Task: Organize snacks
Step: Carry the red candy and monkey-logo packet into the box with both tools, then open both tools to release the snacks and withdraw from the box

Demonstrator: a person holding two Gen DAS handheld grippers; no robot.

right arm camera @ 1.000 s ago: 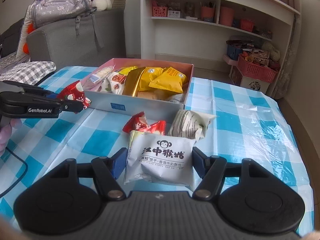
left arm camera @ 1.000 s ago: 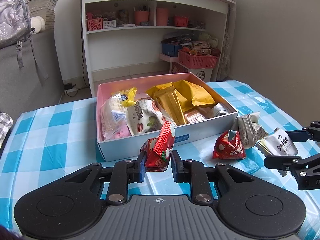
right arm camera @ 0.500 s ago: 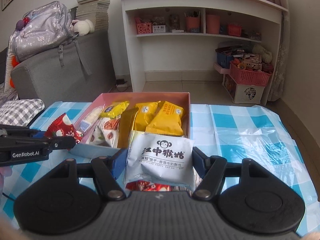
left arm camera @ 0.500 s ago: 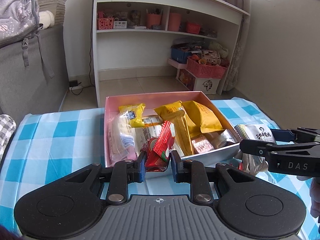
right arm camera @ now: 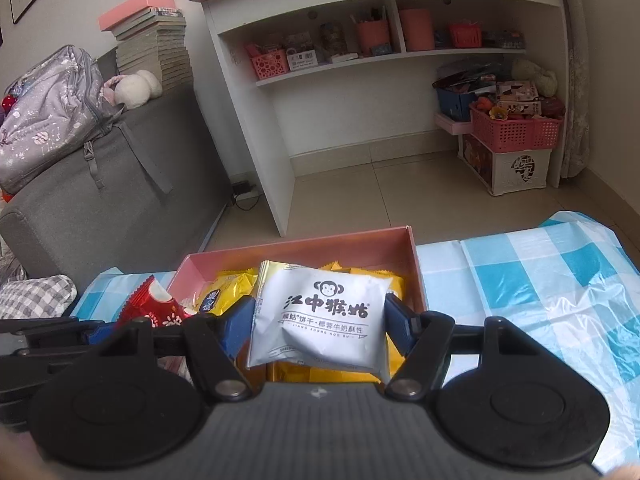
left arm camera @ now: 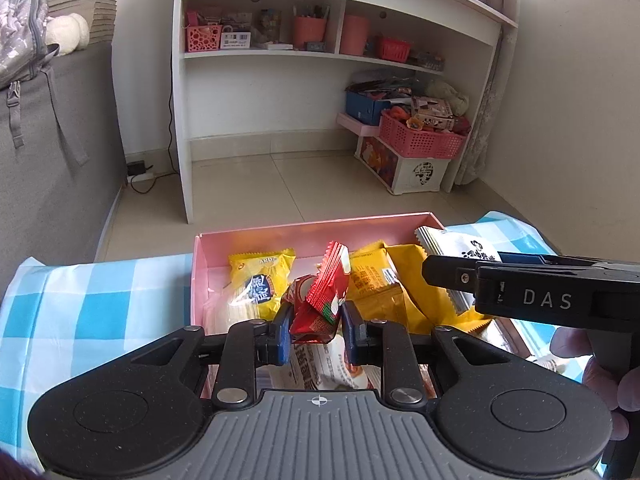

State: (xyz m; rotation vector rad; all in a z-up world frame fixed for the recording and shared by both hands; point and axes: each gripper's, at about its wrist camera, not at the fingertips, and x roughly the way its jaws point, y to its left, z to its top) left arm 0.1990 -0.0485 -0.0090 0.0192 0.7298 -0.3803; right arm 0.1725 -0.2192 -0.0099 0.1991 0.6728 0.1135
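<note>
The left gripper has its jaws clenched on a crinkly red foil packet, held above the pink cardboard box. The right gripper grasps a smooth, puffy white biscuit pouch by its side seams, over the box's right end. Glossy yellow wrappers crowd the box. The checked plastic cloth covers the surface, bare toward its right edge.

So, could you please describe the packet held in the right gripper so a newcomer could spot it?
Find the pink box on the checked tablecloth. Above it, the right gripper clamps a white packet. Unlike the yellow packets below, it shows a black monkey face.
</note>
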